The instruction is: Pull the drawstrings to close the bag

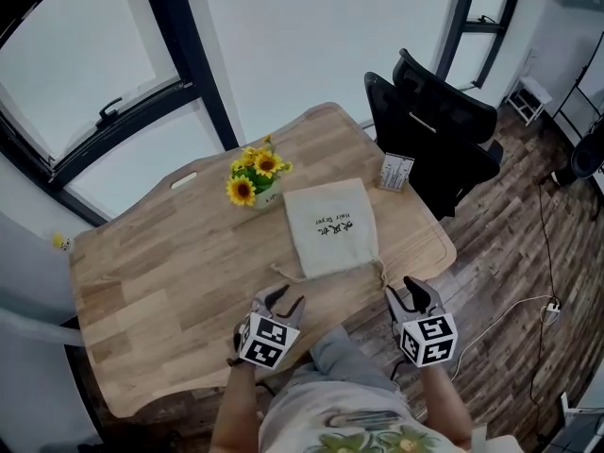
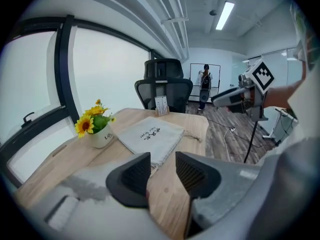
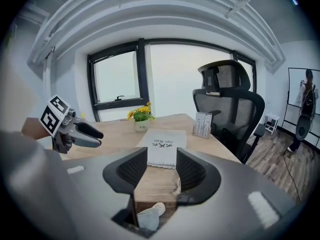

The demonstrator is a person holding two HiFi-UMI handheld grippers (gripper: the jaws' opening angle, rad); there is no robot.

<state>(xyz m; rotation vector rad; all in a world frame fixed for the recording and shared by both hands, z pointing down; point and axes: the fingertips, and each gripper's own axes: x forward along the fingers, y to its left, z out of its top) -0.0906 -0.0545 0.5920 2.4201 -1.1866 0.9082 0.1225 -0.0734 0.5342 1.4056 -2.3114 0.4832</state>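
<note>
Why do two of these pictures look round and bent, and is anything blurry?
Left and right gripper views: wide-angle lenses bow the ceiling beams and darken the corners; the near jaws look soft. Head view: straighter, washed-out windows, soft even light, bag fairly sharp.

The left gripper [image 1: 284, 301], a dark grey plastic two-jaw tool with ribbed inner pads, is held low in front of the person's body. It points forward and a little to the right, and its own view shows the jaws apart with a clear gap between the pads. The right gripper [image 1: 406, 291], of the same dark grey make, is level with it and well apart, angled slightly leftward, its jaws likewise parted. Each carries a white cube with black square markers [image 1: 267, 341] behind the jaws. Bare forearms [image 1: 236, 410] run back from the cubes with elbows bent. The hands seem wrapped around the handles, though the cubes mostly hide them.
</note>
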